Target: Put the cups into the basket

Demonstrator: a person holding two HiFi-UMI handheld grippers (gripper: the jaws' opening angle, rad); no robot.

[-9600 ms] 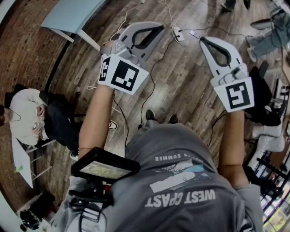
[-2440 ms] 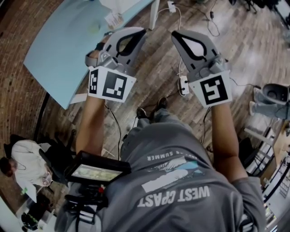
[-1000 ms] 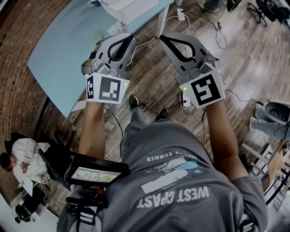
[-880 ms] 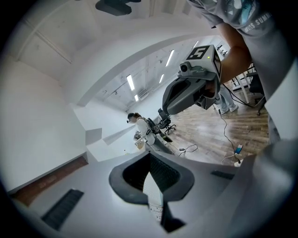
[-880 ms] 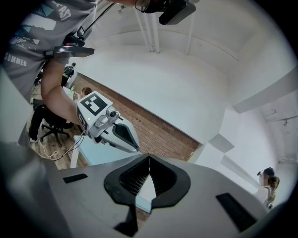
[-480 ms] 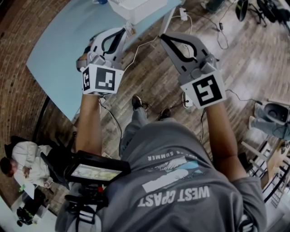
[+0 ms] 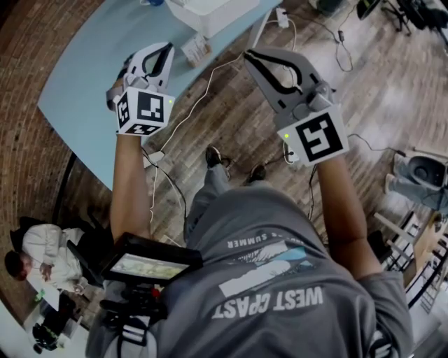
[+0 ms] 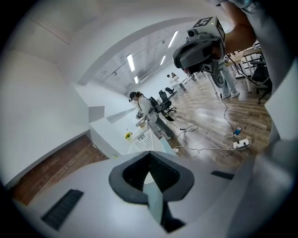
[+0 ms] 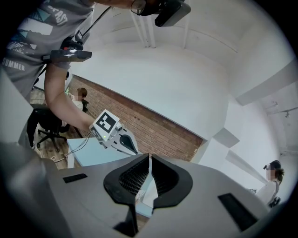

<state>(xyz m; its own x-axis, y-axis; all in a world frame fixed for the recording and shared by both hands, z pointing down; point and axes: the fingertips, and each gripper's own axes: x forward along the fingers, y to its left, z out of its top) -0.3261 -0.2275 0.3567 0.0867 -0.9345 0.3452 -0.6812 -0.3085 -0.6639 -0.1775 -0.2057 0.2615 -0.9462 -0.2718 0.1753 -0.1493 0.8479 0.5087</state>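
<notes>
Left gripper [image 7: 166, 49]: jaws closed, empty, over the table [image 7: 77, 84].
Right gripper [image 7: 247, 56]: jaws closed, empty.
Basket [image 7: 210, 12]: ahead of both grippers.
Cups: none identifiable.
Risk: closed jaws could topple a cup on arrival.

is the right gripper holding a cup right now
No, in the right gripper view the grey right gripper has its dark ribbed jaws shut together with nothing between them.

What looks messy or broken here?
Nothing looks spilled or broken. The only untidy bit is a white cable trailing loose across the wooden floor to a power strip lying there, which someone might trip over.
</notes>
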